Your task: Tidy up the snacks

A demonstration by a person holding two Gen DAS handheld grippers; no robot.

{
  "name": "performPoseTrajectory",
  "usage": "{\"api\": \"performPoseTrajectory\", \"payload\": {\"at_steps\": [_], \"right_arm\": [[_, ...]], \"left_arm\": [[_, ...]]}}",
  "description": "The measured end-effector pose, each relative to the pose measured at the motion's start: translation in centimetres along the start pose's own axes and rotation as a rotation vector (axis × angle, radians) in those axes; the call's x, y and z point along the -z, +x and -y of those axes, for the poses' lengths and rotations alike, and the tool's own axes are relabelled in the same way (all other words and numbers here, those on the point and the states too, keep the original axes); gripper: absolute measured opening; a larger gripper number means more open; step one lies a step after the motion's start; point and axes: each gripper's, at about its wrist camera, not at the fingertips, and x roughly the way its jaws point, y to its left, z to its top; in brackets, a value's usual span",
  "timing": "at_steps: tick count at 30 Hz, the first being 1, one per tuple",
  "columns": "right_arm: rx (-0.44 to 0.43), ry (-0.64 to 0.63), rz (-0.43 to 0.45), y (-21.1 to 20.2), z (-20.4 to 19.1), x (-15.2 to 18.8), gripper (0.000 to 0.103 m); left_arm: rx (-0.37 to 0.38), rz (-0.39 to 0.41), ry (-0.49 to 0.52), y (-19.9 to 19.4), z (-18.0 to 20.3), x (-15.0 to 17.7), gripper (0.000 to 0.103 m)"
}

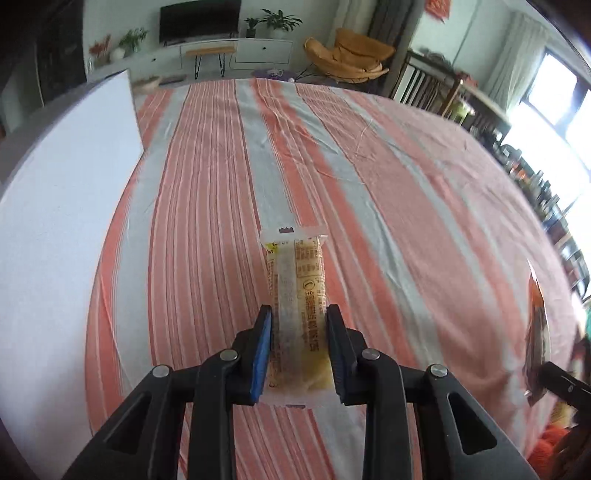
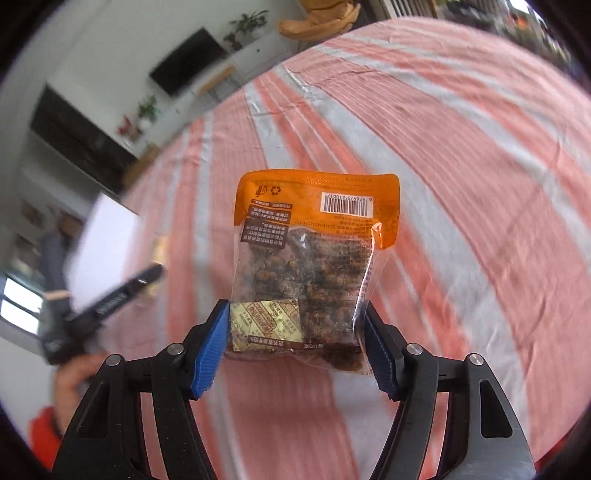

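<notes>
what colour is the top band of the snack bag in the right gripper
Orange, with a white barcode label on it; the snack bag shows best in the right wrist view.

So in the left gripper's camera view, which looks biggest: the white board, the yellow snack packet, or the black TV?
1. White flat board
2. Yellow clear-wrapped snack packet
3. Black TV screen
The packet sits nearest the camera and the TV far off, so real sizes may differ.

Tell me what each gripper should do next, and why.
Probably carry both toward the white box: the left gripper is shut on the yellow snack bar, the right gripper on the orange-topped snack pouch.
</notes>
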Motion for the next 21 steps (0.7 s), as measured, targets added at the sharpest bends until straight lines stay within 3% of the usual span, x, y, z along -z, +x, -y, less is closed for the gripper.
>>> {"api": "performPoseTrajectory", "payload": {"at_steps": [3, 8, 11, 13, 16, 18, 20, 21], "right_arm": [[-0.13, 0.066, 0.031, -2.5, 0.5, 1.3, 0.07], [-0.181, -0.054, 0.071, -6.4, -4.8, 1.5, 0.07], [-0.255, -0.175, 0.072, -7.5, -11.7, 1.5, 0.07], [-0.317, -0.262, 0.053, -7.5, -17.0, 1.6, 0.07], [-0.418, -0.415, -0.013, -6.0, -26.8, 3.2, 0.07], [-0.461, -0.5, -0.054, -4.6, -32.3, 4.9, 0.074], [-0.472, -0.567, -0.089, -2.8, -36.4, 6.6, 0.079], [-0.488, -0.608, -0.117, -1.8, -37.9, 7.6, 0.082]], "left_arm": [[0.105, 0.048, -0.032, -3.4, 0.4, 1.0, 0.028], [0.241, 0.177, -0.044, -13.7, -0.9, 1.0, 0.028], [0.185, 0.263, -0.049, -20.3, -4.6, 1.3, 0.028], [0.108, 0.304, -0.068, -23.7, -7.7, 2.0, 0.028], [-0.063, 0.329, -0.127, -27.6, -13.5, 4.2, 0.028], [-0.189, 0.313, -0.171, -28.8, -17.1, 6.0, 0.041], [-0.268, 0.284, -0.226, -29.3, -19.8, 7.9, 0.089], [-0.295, 0.278, -0.248, -29.5, -20.7, 8.7, 0.094]]}}
